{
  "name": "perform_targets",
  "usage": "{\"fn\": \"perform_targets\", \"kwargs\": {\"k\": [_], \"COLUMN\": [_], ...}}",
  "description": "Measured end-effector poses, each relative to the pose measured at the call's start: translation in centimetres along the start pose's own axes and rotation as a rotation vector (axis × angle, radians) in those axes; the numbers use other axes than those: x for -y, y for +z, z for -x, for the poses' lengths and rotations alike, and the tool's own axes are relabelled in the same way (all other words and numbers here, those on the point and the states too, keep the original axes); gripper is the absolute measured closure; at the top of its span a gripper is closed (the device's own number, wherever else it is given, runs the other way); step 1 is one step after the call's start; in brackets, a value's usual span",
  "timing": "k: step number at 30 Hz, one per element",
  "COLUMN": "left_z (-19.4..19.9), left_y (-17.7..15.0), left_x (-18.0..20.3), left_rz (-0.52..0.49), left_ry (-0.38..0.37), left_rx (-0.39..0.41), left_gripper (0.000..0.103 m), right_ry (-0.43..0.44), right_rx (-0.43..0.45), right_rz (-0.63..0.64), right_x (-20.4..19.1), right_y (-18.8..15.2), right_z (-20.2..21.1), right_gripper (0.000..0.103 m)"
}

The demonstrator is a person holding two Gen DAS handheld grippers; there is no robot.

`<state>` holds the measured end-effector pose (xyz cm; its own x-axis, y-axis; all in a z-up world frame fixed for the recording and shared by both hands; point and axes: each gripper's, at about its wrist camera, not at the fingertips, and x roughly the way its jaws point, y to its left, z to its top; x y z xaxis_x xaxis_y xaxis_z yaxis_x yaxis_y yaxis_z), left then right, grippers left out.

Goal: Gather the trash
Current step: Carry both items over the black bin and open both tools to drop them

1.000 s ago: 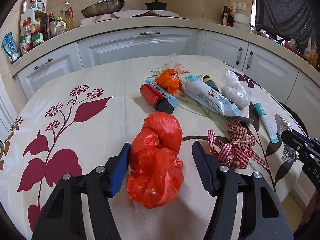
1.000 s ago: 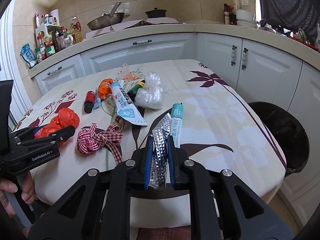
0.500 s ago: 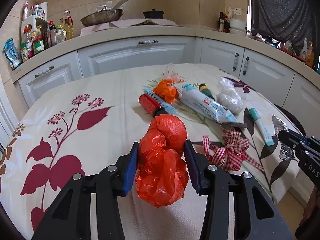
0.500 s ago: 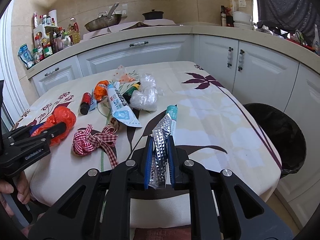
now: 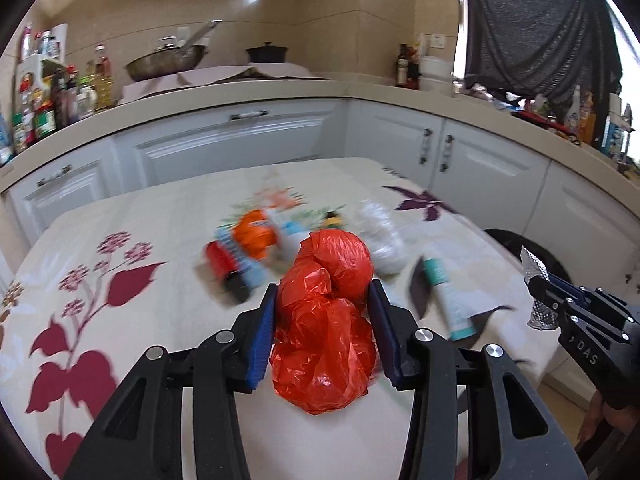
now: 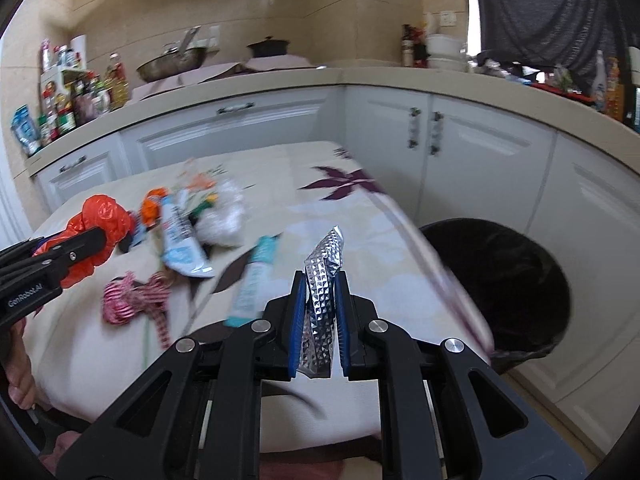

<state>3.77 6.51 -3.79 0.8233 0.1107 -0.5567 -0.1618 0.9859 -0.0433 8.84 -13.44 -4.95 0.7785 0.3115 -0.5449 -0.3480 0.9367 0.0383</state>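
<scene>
Kitchen corner, white cabinets (image 6: 248, 140) along two walls, cluttered countertop above.

Surface (image 5: 120, 224): floral cloth, leaf print, litter strewn mid-cloth. Blurred in both views, so finer detail uncertain.

Bin (image 6: 508, 288): black-lined, on the floor just beside the surface's right edge, mouth open. Presumed destination for all collected trash.

Red plastic bag (image 5: 326, 320): crumpled, knotted, lifted clear of the cloth. Clamped by the left tool (image 5: 324, 328), pads pressed into both flanks at a moderate gap. Risk: soft, slippery film, bulk hanging below and ahead of the pads; could squeeze out or slide free on a quick swing toward the bin, falling to the surface or floor.

Toothpaste tube (image 6: 180, 236), clear crumpled bag (image 6: 222, 220), teal-capped tube (image 6: 256, 280), checked ribbon (image 6: 132, 300), red bottle (image 5: 224, 270), orange wrapper (image 5: 254, 236): all lying on the cloth, uncollected. Risk: low carry path of either tool could brush these off the edge.

Foil wrapper (image 6: 322, 300): embossed silver strip, upright, pinched in the right tool (image 6: 320, 324), gap narrow. Held near the surface's right edge, not yet over the bin. Risk: light, stiff strip may cling to a pad or flutter past the rim if released early.

Further risk: both tools loaded and close together; collision likely if both head for the bin at once.
</scene>
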Motion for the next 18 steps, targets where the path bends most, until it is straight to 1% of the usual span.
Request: {"fn": "perform_targets", "kwargs": {"k": [7,10,18], "left_z": [-1.9,-2.9,-5.6], "left_y": [1.8,2.6,4.4], "left_x": [5.5,8.3,15.5], "left_rz": [-0.061,-0.085,-0.144], "left_ry": [-0.103,-0.153,-0.243], "left_rx": [0.020,0.026,0.034], "left_gripper": [0.058,0.058,0.058], "right_ry": [-0.126,-0.166,-0.238], "right_rx": [0.035,0.043,0.050], "right_rz": [-0.057,-0.077,-0.118], "right_x": [6.1,8.5,13.9], "right_y": [0.7,0.9,1.3], "right_z": [0.2,-0.2,-1.9], "right_gripper": [0.089,0.089,0.089]}}
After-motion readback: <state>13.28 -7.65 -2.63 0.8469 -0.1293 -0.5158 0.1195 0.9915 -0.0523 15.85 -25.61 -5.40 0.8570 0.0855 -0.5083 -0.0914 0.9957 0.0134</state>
